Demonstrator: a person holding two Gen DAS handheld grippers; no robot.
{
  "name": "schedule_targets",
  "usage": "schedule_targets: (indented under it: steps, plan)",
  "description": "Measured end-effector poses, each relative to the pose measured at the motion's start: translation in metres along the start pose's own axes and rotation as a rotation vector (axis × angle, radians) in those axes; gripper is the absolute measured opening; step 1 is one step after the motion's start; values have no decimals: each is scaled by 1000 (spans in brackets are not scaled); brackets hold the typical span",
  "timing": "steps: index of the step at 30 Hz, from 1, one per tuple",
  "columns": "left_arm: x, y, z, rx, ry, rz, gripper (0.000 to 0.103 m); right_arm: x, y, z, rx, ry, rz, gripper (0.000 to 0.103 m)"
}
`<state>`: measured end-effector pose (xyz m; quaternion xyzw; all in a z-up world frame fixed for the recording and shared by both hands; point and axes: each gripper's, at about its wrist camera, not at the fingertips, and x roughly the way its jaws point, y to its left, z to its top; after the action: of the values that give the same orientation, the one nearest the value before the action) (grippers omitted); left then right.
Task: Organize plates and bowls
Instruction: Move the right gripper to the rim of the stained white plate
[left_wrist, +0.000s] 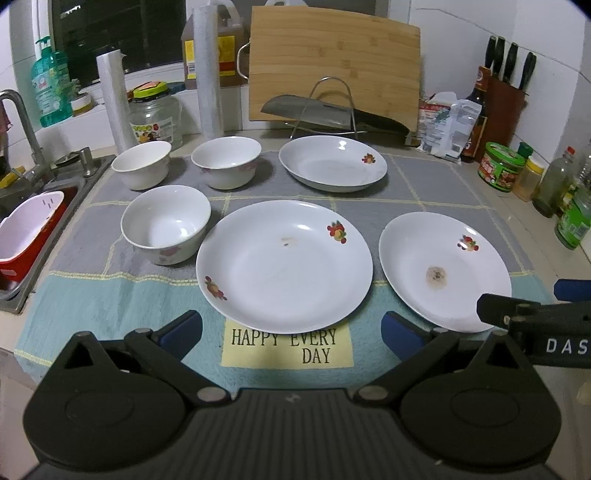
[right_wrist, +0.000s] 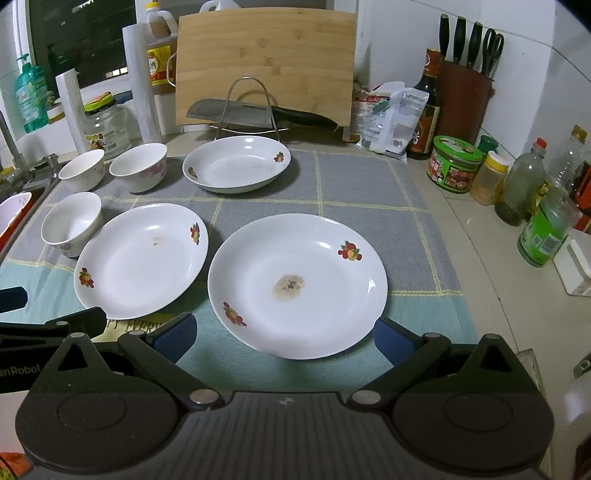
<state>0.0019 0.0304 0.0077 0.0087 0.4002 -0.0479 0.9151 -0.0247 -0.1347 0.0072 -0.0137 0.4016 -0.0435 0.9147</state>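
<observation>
We hold our left gripper (left_wrist: 291, 332) low over the near edge of the mat (left_wrist: 424, 177), and its blue fingers (left_wrist: 183, 330) are spread wide with nothing between them. They touch no dish. The middle plate (left_wrist: 284, 266) lies just in front of this gripper. Our right gripper (right_wrist: 286, 338) is also spread wide and holds nothing; the stained plate (right_wrist: 297, 284) lies just in front of it, and its near rim sits between the two fingers without touching them, as far as we can tell.

The dishes are all on the mat. Three bowls (left_wrist: 166, 223) stand at the left side, two at the back and one nearer, and this nearer bowl is just beside the middle plate. A third plate (left_wrist: 332, 162) lies at the back, in front of the metal rack (left_wrist: 327, 107) with the cleaver (left_wrist: 306, 109) and the cutting board (left_wrist: 332, 62).

The left wrist view shows the sink (left_wrist: 55, 192) with a red and white basket (left_wrist: 29, 232) inside, and also the full yellow label (left_wrist: 286, 343) on the mat. The right wrist view shows more of the right side of the counter (right_wrist: 491, 295), where bottles (right_wrist: 521, 188) and jars (right_wrist: 454, 164) stand near the knife block (right_wrist: 463, 103). Each view shows a part of the other gripper at its edge.
</observation>
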Motion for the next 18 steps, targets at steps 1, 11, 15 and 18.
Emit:
schedule_targets:
  steps: [1, 11, 15, 18]
  plan:
    - [0, 1, 0, 4, -1, -5, 102, -1, 1, 0, 1, -4, -2, 103]
    - [2, 5, -8, 87, -37, -112, 102, -12, 0, -8, 18, -70, -28, 103]
    - [4, 1, -13, 134, -57, -142, 102, -13, -9, -11, 21, -84, -35, 103]
    - [7, -3, -16, 160, -72, -177, 102, -10, -18, -13, 27, -89, -40, 103]
